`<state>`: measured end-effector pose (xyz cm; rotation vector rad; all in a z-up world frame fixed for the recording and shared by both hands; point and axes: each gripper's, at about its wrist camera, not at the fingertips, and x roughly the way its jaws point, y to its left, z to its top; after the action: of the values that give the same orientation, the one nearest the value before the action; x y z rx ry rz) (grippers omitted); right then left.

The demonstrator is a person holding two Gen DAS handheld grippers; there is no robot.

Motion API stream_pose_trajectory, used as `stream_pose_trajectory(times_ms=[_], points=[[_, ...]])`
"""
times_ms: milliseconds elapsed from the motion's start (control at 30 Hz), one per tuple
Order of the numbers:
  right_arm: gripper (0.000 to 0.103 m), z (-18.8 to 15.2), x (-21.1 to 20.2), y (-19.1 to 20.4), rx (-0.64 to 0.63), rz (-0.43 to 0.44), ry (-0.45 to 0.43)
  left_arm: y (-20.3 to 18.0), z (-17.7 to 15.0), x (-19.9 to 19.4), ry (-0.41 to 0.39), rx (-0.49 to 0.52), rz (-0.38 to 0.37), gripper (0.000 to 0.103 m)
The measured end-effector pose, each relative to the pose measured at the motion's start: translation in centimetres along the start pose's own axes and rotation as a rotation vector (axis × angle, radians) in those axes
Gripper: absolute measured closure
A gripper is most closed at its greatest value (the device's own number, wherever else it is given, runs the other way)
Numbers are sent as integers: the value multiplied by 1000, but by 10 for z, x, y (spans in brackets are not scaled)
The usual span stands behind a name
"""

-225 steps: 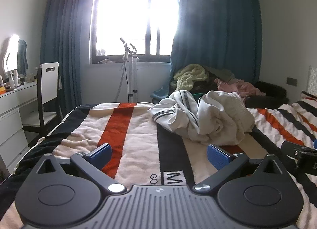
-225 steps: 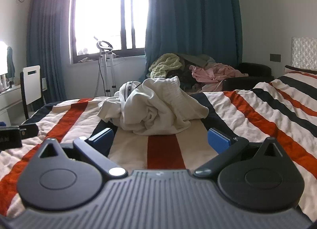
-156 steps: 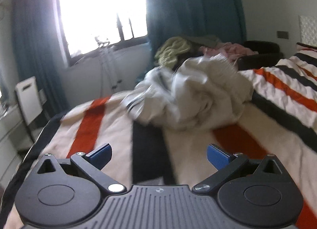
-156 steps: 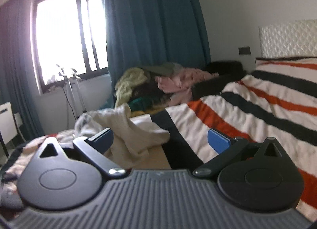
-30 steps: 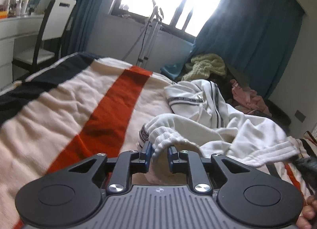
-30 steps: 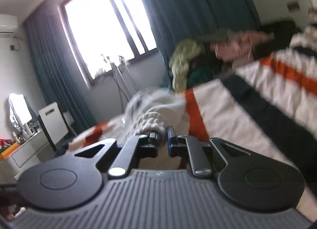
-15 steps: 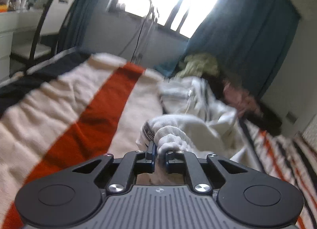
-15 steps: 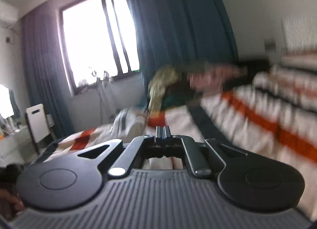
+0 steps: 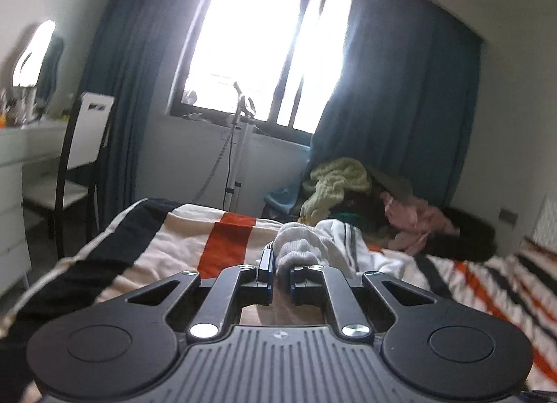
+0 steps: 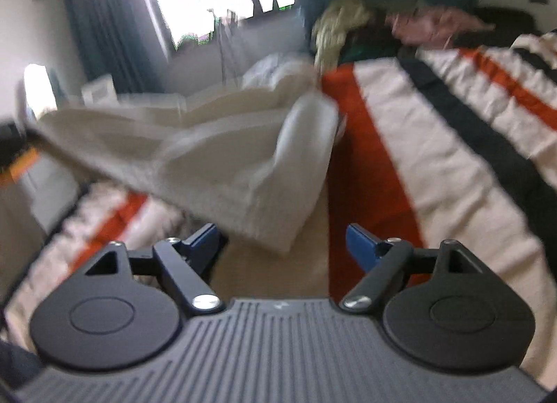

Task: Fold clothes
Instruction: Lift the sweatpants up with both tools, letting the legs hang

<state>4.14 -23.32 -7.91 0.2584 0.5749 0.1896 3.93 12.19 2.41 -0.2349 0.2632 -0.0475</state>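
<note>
My left tool [image 9: 279, 272] is clamped on the white garment's [image 9: 303, 246] ribbed cuff at centre frame; my right tool [image 10: 282, 241] gapes apart, the garment [image 10: 222, 166] stretching from just ahead toward upper left across the striped bed [image 10: 435, 159]

left wrist: low, toward window [image 9: 264, 54] | right wrist: tilted down | shared: striped bed [image 9: 181, 239]
</note>
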Motion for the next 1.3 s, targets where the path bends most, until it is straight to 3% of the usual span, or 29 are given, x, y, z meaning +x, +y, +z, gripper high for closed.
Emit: stream_pose_trajectory(times_ms=[133, 200, 300, 400, 467, 500, 567, 600, 733, 900, 1100, 1200, 1300], points=[[21, -9, 40, 6, -41, -47, 62, 19, -8, 14, 26, -52, 16, 94], [25, -8, 51, -1, 27, -42, 43, 29, -12, 21, 39, -79, 24, 94], [29, 1, 49, -18, 172, -30, -110, 40, -15, 29, 55, -116, 31, 94], [31, 9, 60, -13, 134, -75, -167, 42, -16, 29, 60, -130, 28, 94], [44, 6, 84, -6, 75, -59, -59, 43, -17, 30, 63, -139, 26, 94], [56, 5, 97, -3, 45, -51, -2, 43, -17, 30, 65, -144, 25, 94], [59, 2, 98, 2, 23, -61, -36, 44, -18, 30, 68, -153, 22, 94], [73, 3, 96, 4, 16, -64, -65, 45, -19, 30, 70, -158, 21, 94], [89, 13, 62, 15, -19, -86, -251, 47, -20, 31, 77, -177, 17, 94], [93, 35, -15, 37, -95, -91, -512, 48, -23, 29, 85, -209, 2, 94], [93, 34, -92, 45, -174, -77, -639, 38, -33, -16, 114, -322, -83, 94], [93, 26, -107, 32, -133, -73, -553, 33, -40, -37, 158, -322, -98, 94], [93, 13, -98, 6, 0, -53, -346, 35, -46, -46, 261, -331, -111, 93]])
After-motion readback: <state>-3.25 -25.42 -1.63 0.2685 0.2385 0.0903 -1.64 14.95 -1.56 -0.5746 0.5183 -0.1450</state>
